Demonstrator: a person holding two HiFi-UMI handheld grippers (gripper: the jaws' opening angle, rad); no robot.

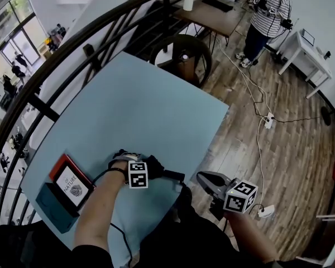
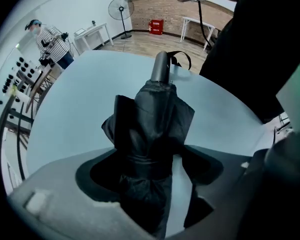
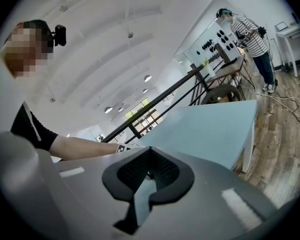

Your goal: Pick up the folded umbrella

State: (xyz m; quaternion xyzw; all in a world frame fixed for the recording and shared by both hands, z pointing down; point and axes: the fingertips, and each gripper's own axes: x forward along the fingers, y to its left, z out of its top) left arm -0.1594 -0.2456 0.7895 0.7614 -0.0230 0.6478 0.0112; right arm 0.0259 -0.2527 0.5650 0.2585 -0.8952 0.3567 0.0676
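The folded black umbrella (image 2: pixel 152 129) lies on the light blue table (image 2: pixel 80 104), its grey handle (image 2: pixel 161 66) and wrist strap pointing away from the camera. My left gripper (image 2: pixel 150 184) points straight down over it, open, one dark pad (image 2: pixel 97 176) on each side of the fabric. A strip of table shows between the umbrella and the right pad. In the head view the left gripper (image 1: pixel 138 169) stands near the table's front edge, and a black part of the umbrella (image 1: pixel 166 173) sticks out to its right. My right gripper (image 1: pixel 204 178) (image 3: pixel 150 151) hovers off the table's right side, shut and empty.
A red-edged book (image 1: pixel 72 187) rests on a teal box (image 1: pixel 51 210) at the table's front left corner. A black railing (image 1: pixel 72 49) runs behind the table. Cables and a power strip (image 1: pixel 269 120) lie on the wooden floor to the right. A person in a striped shirt (image 1: pixel 269 15) stands far off.
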